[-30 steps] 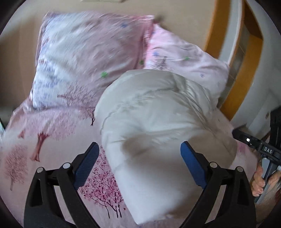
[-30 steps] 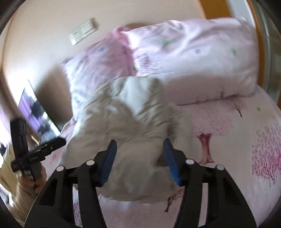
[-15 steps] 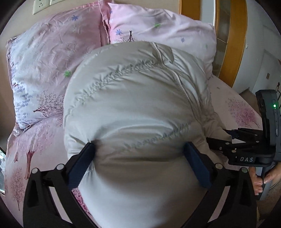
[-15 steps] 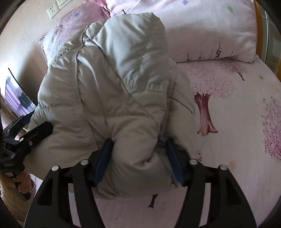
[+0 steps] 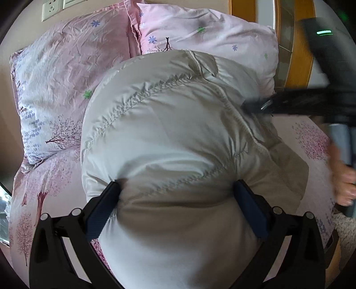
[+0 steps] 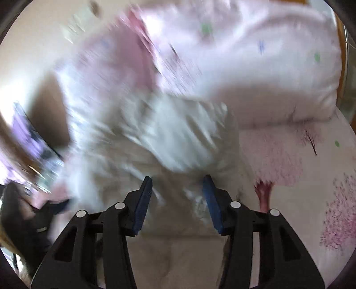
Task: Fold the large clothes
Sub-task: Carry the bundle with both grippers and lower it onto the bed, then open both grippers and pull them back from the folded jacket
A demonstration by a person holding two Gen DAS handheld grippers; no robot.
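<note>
A puffy beige padded jacket (image 5: 166, 137) lies bunched on a pink bed. My left gripper (image 5: 176, 185) stands at its widest, astride the jacket's near bulge. Both blue pads touch the padding and the tips dent it. The right wrist view is smeared by motion. There my right gripper (image 6: 176, 180) hangs over the jacket (image 6: 155, 137) with its jaws closing. Blurred beige fabric shows in the gap, and the pads do not press on it. In the left wrist view the right gripper (image 5: 255, 106) is a dark streak at the jacket's upper right, with a person's hand (image 5: 342, 177) behind it.
Two pink flowered pillows (image 5: 55, 77) (image 5: 200, 29) lean on the wall behind the jacket. The tree-print sheet (image 6: 300, 177) spreads out to the right. A wall socket (image 5: 52, 9) is at top left, a wooden frame (image 5: 296, 55) at top right.
The left gripper slid over the jacket's bulge a second ago and has since stayed put. The right gripper came off the fold it straddled and swung toward the jacket's upper right.
</note>
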